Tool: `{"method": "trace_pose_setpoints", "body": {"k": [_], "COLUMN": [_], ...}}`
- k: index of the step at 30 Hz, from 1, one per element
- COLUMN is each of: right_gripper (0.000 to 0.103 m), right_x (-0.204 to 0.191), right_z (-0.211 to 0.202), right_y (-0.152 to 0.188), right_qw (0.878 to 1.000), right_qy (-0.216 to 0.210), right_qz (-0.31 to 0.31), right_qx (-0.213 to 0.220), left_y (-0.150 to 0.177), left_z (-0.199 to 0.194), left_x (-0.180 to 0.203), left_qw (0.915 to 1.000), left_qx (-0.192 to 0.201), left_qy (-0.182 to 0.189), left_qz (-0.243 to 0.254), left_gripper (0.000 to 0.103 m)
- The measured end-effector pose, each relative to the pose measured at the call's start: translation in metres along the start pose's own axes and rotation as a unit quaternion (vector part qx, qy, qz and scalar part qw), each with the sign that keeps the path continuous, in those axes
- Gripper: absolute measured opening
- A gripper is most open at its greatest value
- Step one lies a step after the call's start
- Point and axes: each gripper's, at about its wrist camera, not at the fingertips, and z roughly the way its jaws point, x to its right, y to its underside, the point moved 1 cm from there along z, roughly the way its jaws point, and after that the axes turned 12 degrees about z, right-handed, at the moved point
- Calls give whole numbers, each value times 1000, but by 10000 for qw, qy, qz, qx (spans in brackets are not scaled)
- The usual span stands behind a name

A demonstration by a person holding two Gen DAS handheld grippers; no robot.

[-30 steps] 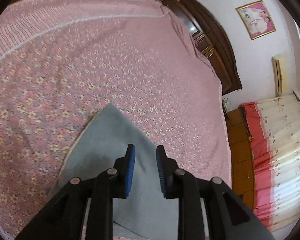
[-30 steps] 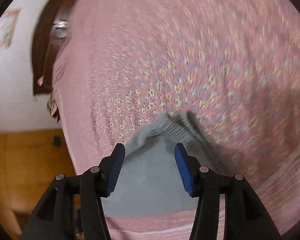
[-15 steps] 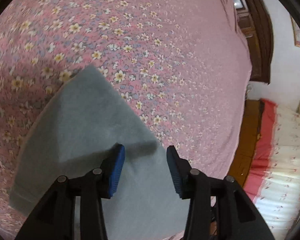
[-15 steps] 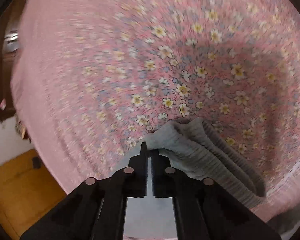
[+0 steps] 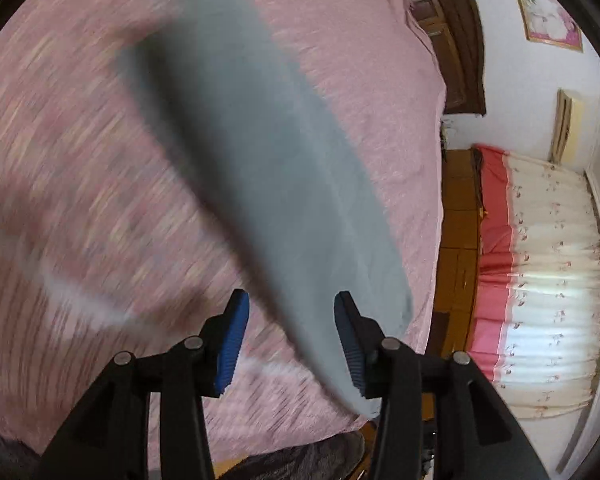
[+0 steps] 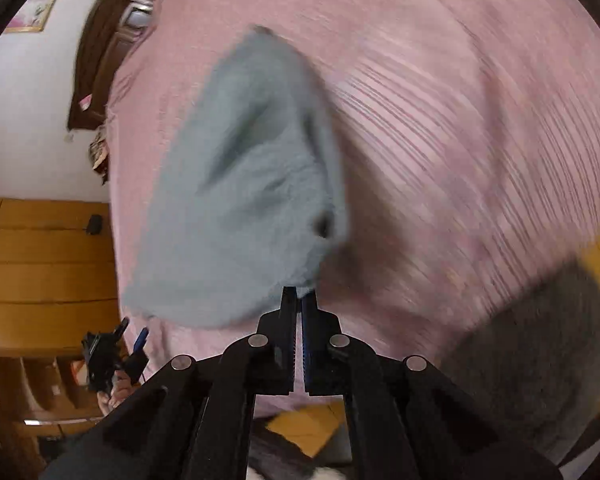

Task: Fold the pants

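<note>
A: Biggest thing first: a bedroom, white walls, orange wood floor (image 5: 456, 240), and a bed covered by a pink patterned bedspread (image 5: 80, 160) that fills most of both wrist views. A dark wooden headboard (image 5: 464, 40) stands at the far end, a red-and-cream curtain (image 5: 540, 280) hangs on one side, and a framed picture (image 5: 548, 16) is on the wall.

B: And the pants?

A: The grey pants (image 6: 236, 200) are over the bedspread, and much of the picture is blurred. The right gripper (image 6: 299, 300) is clamped tight on one edge of the cloth, and from there the fabric spreads away in a bunched, creased sheet that looks lifted rather than lying flat.

B: The other hand?

A: The left gripper (image 5: 290, 320) has its jaws about half apart; they opened over the last second. The grey cloth runs between them and lies against one blue pad (image 5: 350, 340), but the pads do not pinch it. In the right wrist view that gripper shows small at the bed's edge, in the person's hand (image 6: 114, 394).

B: So how far along?

A: Partway, I'd judge. No neat folded stack is visible. Laying the cloth down, squaring its edges and making any further folds appear still to be done.
</note>
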Motion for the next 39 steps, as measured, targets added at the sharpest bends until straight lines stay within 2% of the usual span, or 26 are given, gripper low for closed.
{"method": "trace_pose_setpoints", "body": {"k": [3,4,9,11,12,16,20,24,27,30,32,33,35,37,39], "right_gripper": [2,1,2,3,5,7,8,9,11,11,12,15,25,27,31], "right_x": [32,37,28,-6,-5,-23,-72,-124,-147,-169,-203,-222,-243,-255,-259], "right_z": [15,13,-4,9,10,30,53,63,78,106,144,170,208,250,281], "right_y": [-15,-19,-26,-35,-32,9,51,80,100,128,149,160,178,189,190], "right_qw": [9995,9992,9990,9991,9989,9982,9930,9831,9792,9717,9629,9565,9534,9524,9536], "right_qy": [64,-46,-162,-270,-398,-553,-716,-656,-543,-1103,-1572,-1822,-1916,-1997,-2118], "right_qz": [319,367,161,206,230,110,-625,-1536,-1818,-1857,-1790,-1698,-1550,-1205,-780], "right_qx": [14,125,376,239,127,-223,-703,-749,-715,-960,-1269,-1521,-1741,-1962,-1992], "left_y": [20,24,32,25,19,1,-21,-39,-48,-49,-33,-27,-22,-6,-1], "left_z": [0,1,-5,-3,-1,9,20,14,8,8,-10,-18,-23,-36,-49], "left_x": [-27,-34,-56,-60,-62,-62,-58,-74,-80,-81,-108,-113,-123,-145,-150], "left_qw": [9997,9995,9979,9972,9968,9941,9895,9811,9782,9764,9754,9751,9758,9771,9748], "left_qx": [93,142,529,660,719,1041,1400,1807,1908,1977,2017,2023,1988,1951,2069], "left_qy": [50,61,220,272,295,255,283,507,596,714,786,819,841,793,799], "left_qz": [-198,-267,-301,-214,-186,-169,-201,-476,-565,-495,-414,-382,-354,-302,-250], "left_gripper": [46,46,47,48,48,48,48,48,48,48,48,46,38,19,11]}}
